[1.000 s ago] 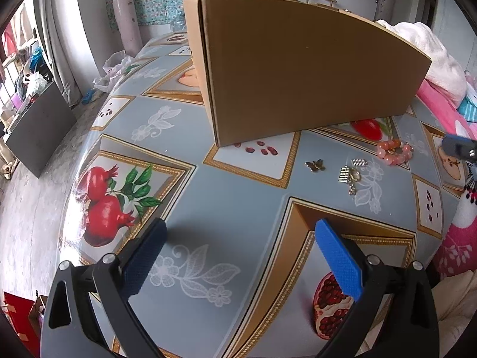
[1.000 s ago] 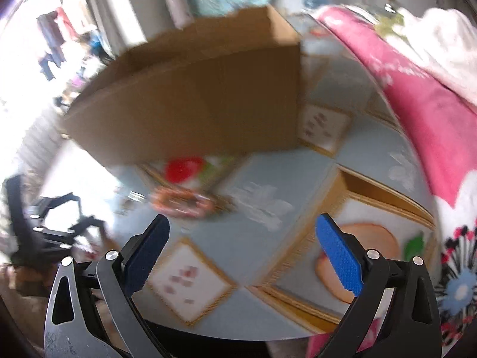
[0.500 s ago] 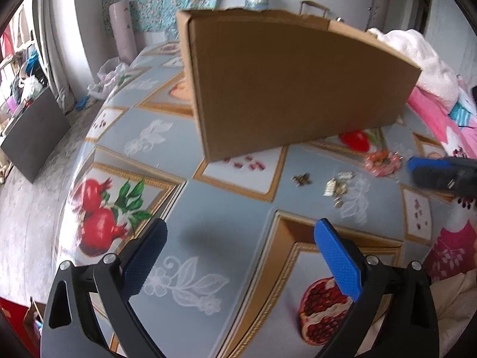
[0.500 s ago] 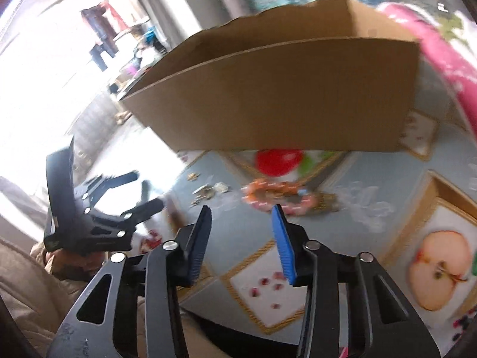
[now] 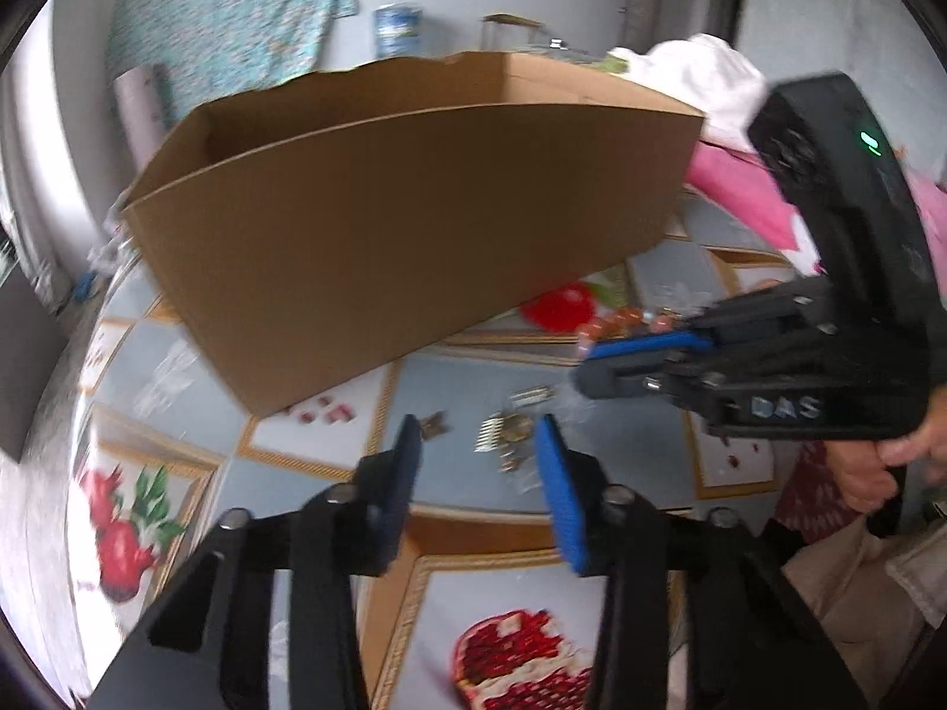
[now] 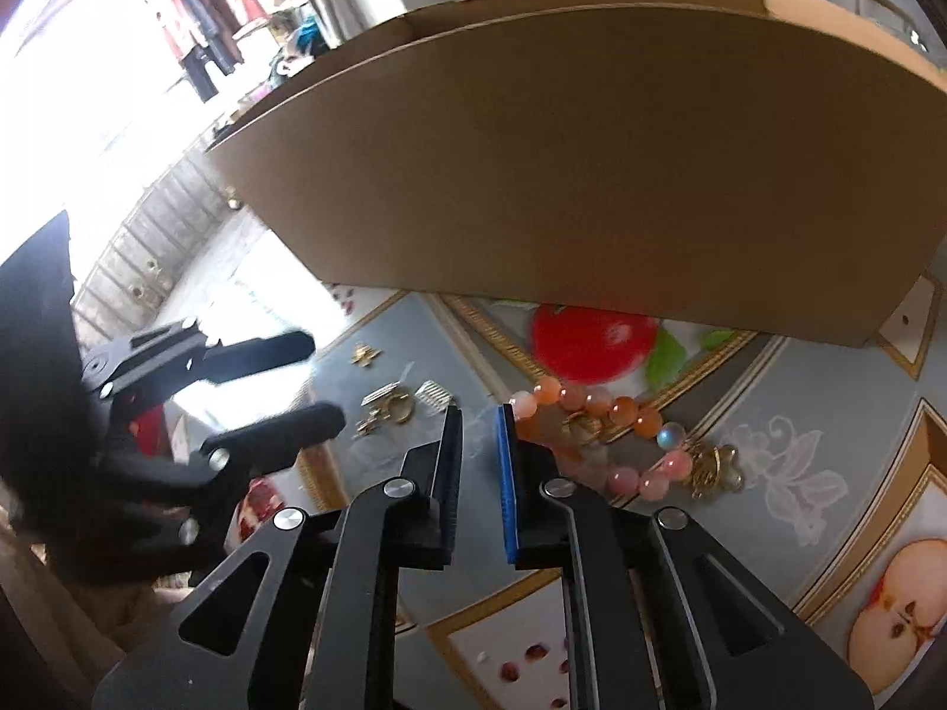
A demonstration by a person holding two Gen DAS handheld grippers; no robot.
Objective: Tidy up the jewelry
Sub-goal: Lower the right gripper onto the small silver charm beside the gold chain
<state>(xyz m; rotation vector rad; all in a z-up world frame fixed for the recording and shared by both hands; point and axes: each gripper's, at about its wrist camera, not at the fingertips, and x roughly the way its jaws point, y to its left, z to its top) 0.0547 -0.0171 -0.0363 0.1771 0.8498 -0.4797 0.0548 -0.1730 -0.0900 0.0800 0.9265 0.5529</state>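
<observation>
A: From the left wrist view, where did the jewelry lie?

B: The small gold pieces [image 5: 509,432] lay on the tablecloth [image 5: 284,485] just ahead of the left gripper [image 5: 479,449], slightly toward its blue finger; a lone gold charm [image 5: 435,423] sat near the tip of the dark finger; the cardboard box [image 5: 414,225] stood beyond them all.

A: And the jaws?

B: They had just been closing and stood partly apart with nothing between them; the pieces were past the fingertips, not in the gap.

A: Was the other tool visible there?

B: Yes; the right gripper [image 5: 583,364] came in from the right, a hand [image 5: 876,461] on its handle, its tips near the bead bracelet [image 5: 615,319], which was blurred and half hidden.

A: Then the right wrist view?

B: The bracelet [image 6: 604,432] lay just right of the right gripper [image 6: 478,414], touching or nearly touching the blue finger's outer side, I could not tell which; its loop ran away to the right, toward a gold charm [image 6: 710,467].

A: Were those jaws pinching it?

B: No; they had just been closing to a narrow slit, and only tablecloth showed in it; the beads were outside.

A: Which hand was nearer what?

B: By my reckoning, the right was nearer the bracelet, the left gripper [image 6: 308,378] nearer the gold pieces [image 6: 396,402]; the right would need to shift rightward and reopen to straddle a bead.
</observation>
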